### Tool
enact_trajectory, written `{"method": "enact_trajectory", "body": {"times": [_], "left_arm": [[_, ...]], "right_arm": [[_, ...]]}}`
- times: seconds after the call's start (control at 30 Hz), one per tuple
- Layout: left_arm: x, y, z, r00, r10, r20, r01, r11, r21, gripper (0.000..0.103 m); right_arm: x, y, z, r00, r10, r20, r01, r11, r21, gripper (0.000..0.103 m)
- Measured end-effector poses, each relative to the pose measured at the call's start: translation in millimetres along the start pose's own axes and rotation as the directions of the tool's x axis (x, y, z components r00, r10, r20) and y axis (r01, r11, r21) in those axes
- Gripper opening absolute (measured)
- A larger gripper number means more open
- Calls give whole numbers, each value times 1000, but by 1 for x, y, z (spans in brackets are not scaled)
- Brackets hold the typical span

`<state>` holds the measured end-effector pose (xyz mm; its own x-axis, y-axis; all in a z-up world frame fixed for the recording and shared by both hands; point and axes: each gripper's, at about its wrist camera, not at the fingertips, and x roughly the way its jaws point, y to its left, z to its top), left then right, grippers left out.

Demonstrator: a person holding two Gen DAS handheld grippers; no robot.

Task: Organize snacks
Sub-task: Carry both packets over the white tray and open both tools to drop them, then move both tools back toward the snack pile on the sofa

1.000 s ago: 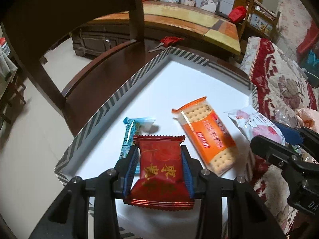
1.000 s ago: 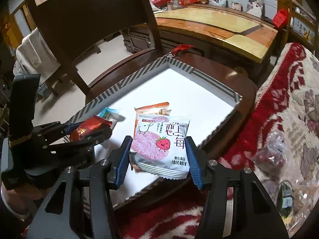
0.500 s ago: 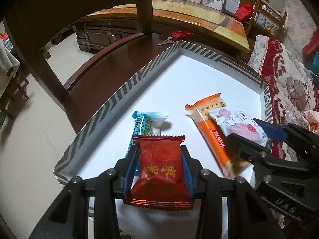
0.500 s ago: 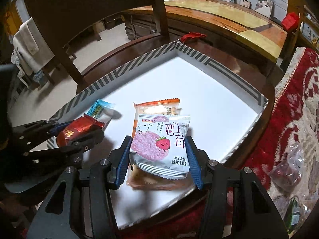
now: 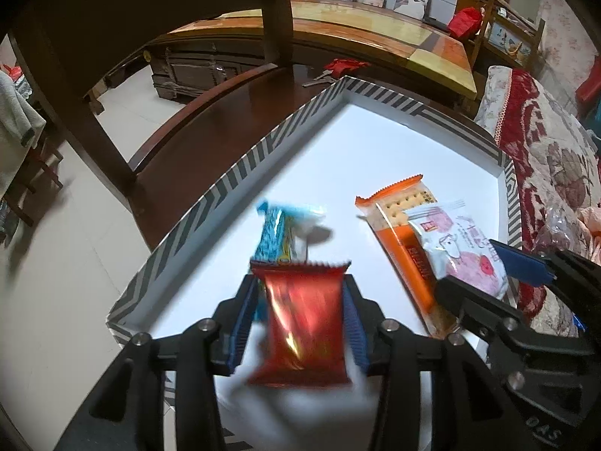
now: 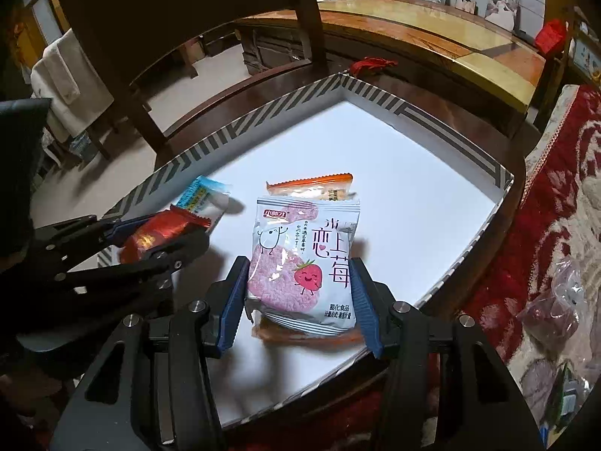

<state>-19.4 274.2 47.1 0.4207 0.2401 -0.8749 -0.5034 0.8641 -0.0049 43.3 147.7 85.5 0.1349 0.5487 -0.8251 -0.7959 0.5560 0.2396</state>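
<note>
My left gripper [image 5: 298, 308] is shut on a red foil snack packet [image 5: 304, 319], held over the near left part of the white tray [image 5: 240, 173]; it also shows in the right wrist view [image 6: 161, 231]. My right gripper [image 6: 300, 293] is shut on a white and pink strawberry rice-cracker packet [image 6: 304, 259], held above an orange cracker packet [image 6: 311, 186] lying in the tray [image 6: 375, 101]. A blue wafer packet [image 5: 278, 233] lies flat in the tray just beyond the red packet. The orange packet [image 5: 402, 233] and strawberry packet [image 5: 462, 248] show at right in the left wrist view.
The tray has a striped rim and sits on a dark wooden chair seat [image 5: 210, 120]. A red patterned sofa [image 6: 556, 218] with bagged snacks [image 6: 552, 300] lies to the right. A wooden coffee table [image 5: 375, 30] stands behind.
My right gripper has carried the strawberry packet left and forward over the orange packet. My left gripper has moved slightly forward with the red packet, which now looks blurred.
</note>
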Motion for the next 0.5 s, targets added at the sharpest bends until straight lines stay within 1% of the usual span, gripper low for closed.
{"method": "enact_trajectory", "body": {"times": [0.1,0.17,0.27,0.37,0.5], "left_arm": [[-3,-1,-2,1000,3,10,-3,1000,-1,56],[-7,-1,-2,1000,2,19,-2,1000,-5,63],[-13,-1,-1,999,-1,33,1,1000,-12,71],[-17,-2,-1,999,2,44,-1,1000,-15,76],[-21,-1,-1,999,10,49,-9,1000,-20,77]], "right_arm": [[-8,3,-2,1000,-8,18,8,1000,-4,53],[-14,3,-4,999,-1,34,1,1000,2,53],[-21,1,-6,999,0,44,-1,1000,13,53],[-26,-2,-8,998,16,54,-18,999,32,53],[-28,-6,-10,998,40,58,-43,997,59,55]]}}
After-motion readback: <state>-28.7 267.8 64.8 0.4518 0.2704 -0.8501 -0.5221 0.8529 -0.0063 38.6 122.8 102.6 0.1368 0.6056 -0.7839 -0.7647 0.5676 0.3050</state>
